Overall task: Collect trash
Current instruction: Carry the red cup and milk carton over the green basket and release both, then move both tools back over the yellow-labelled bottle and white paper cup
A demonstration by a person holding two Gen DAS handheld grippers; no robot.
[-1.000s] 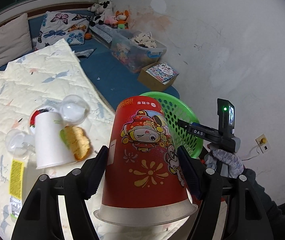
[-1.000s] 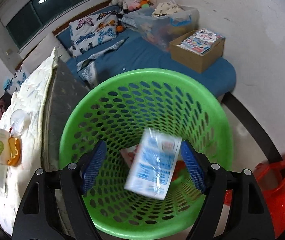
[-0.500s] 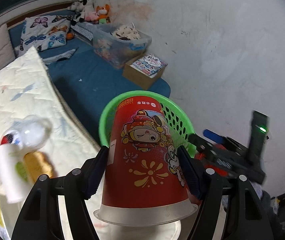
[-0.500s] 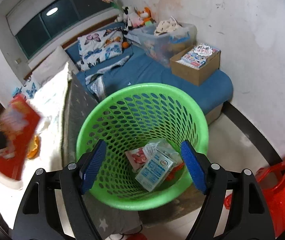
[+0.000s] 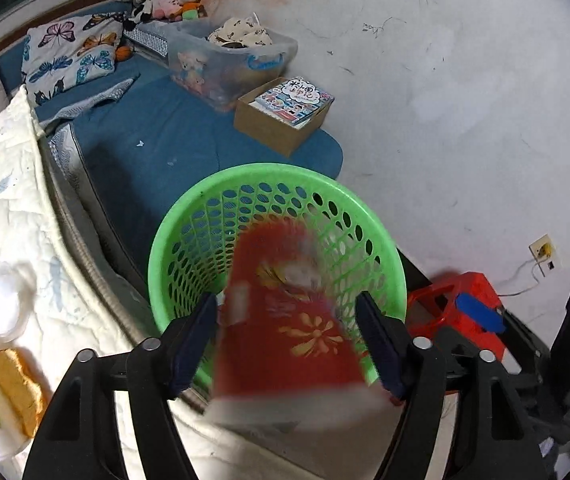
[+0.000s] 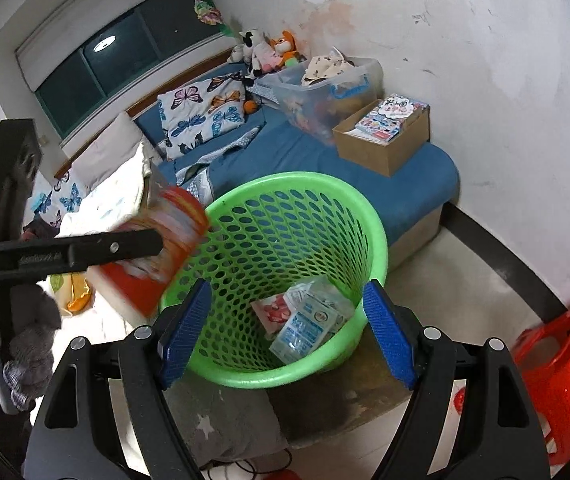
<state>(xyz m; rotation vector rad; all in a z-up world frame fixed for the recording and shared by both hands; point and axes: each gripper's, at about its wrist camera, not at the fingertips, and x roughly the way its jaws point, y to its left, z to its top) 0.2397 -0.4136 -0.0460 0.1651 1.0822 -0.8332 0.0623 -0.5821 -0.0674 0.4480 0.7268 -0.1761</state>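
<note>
Left wrist view gives me a bedroom: a blue mattress [image 5: 157, 148] against a scuffed white wall [image 5: 465, 80], a cream quilt [image 5: 9, 216] at my left. On the mattress sit a clear storage bin [image 5: 233, 60] and a cardboard box [image 5: 281, 120] topped with a picture book. The green basket [image 5: 189, 232] stands on the floor. My left hand-held gripper [image 5: 287, 340] has its jaws spread, and the blurred red paper cup [image 5: 285, 328] sits loose between them over the basket's near rim. Right wrist view adds what that one hides — crumpled wrappers [image 6: 305, 320] on the basket bottom — and my right hand-held gripper [image 6: 287, 328] gapes, holding nothing.
</note>
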